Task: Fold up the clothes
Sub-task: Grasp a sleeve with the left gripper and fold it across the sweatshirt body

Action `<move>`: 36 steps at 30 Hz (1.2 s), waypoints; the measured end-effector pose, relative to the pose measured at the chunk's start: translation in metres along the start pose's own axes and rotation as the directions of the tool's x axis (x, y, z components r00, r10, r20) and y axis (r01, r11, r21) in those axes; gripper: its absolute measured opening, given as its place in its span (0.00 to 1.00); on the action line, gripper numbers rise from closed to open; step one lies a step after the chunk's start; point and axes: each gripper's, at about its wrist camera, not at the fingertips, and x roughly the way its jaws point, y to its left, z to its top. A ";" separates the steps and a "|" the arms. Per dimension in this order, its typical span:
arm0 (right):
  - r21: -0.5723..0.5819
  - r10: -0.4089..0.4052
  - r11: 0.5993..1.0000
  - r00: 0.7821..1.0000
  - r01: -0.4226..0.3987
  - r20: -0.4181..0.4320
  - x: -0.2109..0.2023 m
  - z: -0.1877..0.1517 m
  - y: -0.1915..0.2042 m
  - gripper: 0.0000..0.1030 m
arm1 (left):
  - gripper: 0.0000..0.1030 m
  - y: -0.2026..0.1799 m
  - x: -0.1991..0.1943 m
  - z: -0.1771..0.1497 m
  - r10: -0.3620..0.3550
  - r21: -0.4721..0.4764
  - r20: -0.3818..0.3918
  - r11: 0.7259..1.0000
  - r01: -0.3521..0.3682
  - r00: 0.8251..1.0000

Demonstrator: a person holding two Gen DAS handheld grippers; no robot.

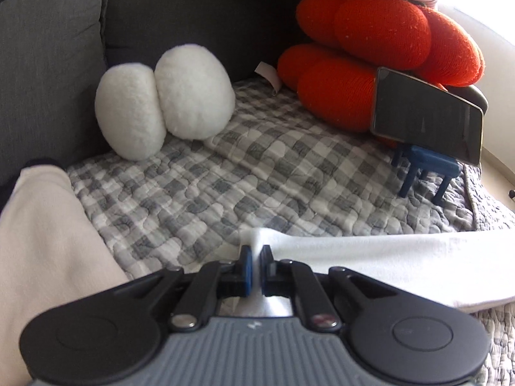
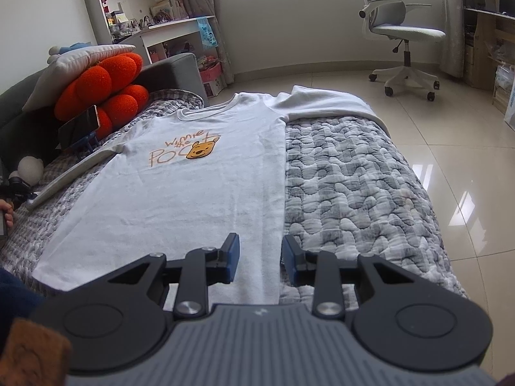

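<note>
Lying flat along the checked quilt (image 2: 354, 173), collar away from me toward the grey chair (image 2: 404, 32), my white T-shirt (image 2: 180, 193) has its sleeve pinched in my left gripper (image 1: 256, 268), while my right gripper (image 2: 260, 262) hovers agape over the hem.

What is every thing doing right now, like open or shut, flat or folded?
Left gripper: shut on white cotton T-shirt.
Right gripper: open, over the shirt's hem.
White cotton T-shirt: spread flat, unfolded, print up.
Black phone: screen dark, propped on blue stand.

White tee (image 2: 180, 193) w/ orange bear print, front up, flat on bed. Far sleeve spread; near-side sleeve edge lifted.
</note>
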 end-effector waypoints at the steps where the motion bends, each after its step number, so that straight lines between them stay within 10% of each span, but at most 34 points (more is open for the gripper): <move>1: -0.002 0.000 1.000 1.000 0.000 -0.001 0.000 0.000 0.000 0.33 | 0.05 0.000 -0.001 -0.001 -0.003 -0.003 -0.001 1.000 0.003 1.000; 16: 0.035 0.038 0.999 0.999 -0.038 0.011 0.008 0.001 0.002 0.33 | 0.05 -0.050 -0.109 0.027 -0.232 -0.062 0.204 0.967 0.249 0.951; 22: 0.096 0.077 0.992 0.996 -0.081 0.042 0.007 0.007 0.001 0.33 | 0.05 -0.158 -0.170 -0.002 -0.456 0.058 0.226 0.889 0.455 0.861; 29: 0.140 0.113 0.983 0.990 -0.123 0.082 0.011 0.022 0.002 0.33 | 0.12 -0.305 -0.210 -0.058 -0.691 0.268 0.042 0.703 0.658 0.721; 36: 0.210 0.151 0.964 0.985 -0.164 0.078 0.023 0.025 -0.011 0.33 | 0.45 -0.298 -0.203 -0.081 -0.724 0.318 -0.042 0.644 0.696 0.689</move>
